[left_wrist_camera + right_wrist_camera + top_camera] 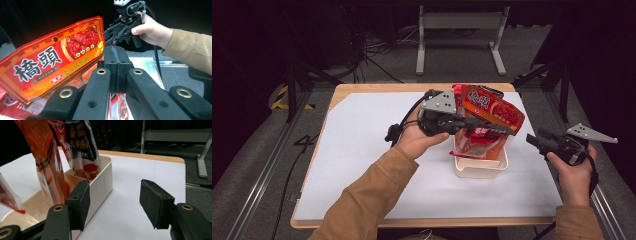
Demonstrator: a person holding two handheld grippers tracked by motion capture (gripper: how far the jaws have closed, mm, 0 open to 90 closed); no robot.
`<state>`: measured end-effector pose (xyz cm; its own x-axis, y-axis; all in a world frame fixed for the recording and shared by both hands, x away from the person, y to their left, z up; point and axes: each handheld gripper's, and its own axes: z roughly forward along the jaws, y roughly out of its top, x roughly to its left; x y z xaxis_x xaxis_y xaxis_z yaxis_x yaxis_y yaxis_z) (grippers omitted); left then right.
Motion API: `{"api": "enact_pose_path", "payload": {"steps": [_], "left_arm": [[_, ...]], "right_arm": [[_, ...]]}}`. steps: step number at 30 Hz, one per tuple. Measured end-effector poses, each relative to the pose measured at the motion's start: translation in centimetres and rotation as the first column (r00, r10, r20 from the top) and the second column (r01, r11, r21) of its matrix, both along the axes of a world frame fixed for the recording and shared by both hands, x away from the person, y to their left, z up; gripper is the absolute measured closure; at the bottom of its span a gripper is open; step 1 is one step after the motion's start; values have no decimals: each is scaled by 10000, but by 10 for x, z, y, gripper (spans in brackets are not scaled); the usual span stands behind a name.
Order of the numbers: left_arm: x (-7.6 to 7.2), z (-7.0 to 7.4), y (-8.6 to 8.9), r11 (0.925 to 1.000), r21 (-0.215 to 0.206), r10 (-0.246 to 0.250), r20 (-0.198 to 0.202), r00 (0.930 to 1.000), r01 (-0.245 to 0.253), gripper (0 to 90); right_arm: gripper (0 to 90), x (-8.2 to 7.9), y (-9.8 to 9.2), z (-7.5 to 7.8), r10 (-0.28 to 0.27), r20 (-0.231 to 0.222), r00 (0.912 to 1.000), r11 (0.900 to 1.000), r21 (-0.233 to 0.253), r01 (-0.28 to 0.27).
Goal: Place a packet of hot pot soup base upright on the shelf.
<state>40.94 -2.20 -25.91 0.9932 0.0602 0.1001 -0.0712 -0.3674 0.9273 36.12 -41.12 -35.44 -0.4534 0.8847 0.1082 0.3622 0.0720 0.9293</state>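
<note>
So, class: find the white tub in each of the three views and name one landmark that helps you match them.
High view: the white tub sits right of centre on the white sheet, under the red packets.
Left gripper view: I cannot make it out; packets and tongs are in the foreground.
Right gripper view: left of centre, beside the left jaw.
Shared landmark: the red packets standing in it.

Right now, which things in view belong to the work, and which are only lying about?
In the work:
- red printed sauce packets
- white plastic box
- left gripper
- right gripper

Lying about:
- grey metal stand
- black floor cables
</note>
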Motion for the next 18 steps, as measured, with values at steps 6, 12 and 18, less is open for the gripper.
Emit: {"api": "enact_pose_path", "payload": {"steps": [6, 12, 18], "left_arm": [[0, -5, -10, 10000, 67, -63, -70, 10000, 64, 900], [-1, -12, -21, 9999, 94, -122, -151, 9998, 124, 900], [1, -18, -27, 10000, -19, -68, -286, 9996, 68, 900]], "right_arm": [[419, 4, -2, 2, 10, 103, 9999, 9999, 151, -12], [419, 10, -3, 2, 66, 153, 9999, 9996, 291, -70], [420, 13, -4, 3, 53, 165, 9998, 9992, 390, -60]]}}
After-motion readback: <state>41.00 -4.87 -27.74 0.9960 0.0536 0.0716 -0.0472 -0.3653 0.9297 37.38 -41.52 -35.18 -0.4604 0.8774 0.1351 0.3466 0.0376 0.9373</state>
